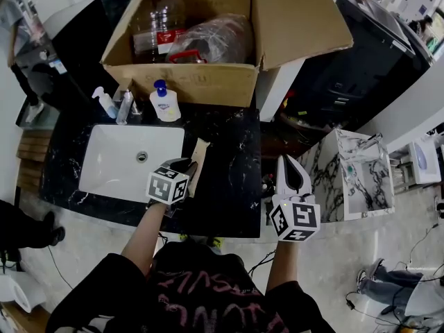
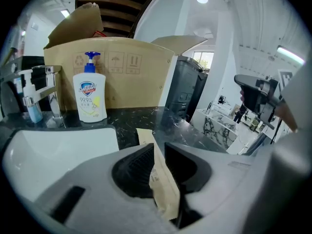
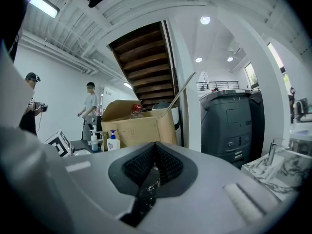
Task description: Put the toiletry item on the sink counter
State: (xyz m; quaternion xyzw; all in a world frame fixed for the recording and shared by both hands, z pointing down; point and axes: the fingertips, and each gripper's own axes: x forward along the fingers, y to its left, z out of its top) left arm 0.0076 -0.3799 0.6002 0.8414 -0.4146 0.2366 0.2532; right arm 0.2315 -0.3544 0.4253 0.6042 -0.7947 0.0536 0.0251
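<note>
Pump soap bottle [image 2: 90, 94] label reads "99.9%" beneath a blue shield logo; cardboard box [image 2: 136, 77] front carries three printed handling symbols in a row; print on tan packet [image 2: 163, 179] too small to read.

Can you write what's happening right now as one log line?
left tool: shut on tan packet | packet: over counter, beside sink | right tool: shut, empty

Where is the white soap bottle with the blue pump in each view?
Head view: soap bottle upper left, behind the sink, against the cardboard box.
Left gripper view: left of centre, in front of the box.
Right gripper view: small, left of centre, at the box's left end.
Shared landmark: the cardboard box.
</note>
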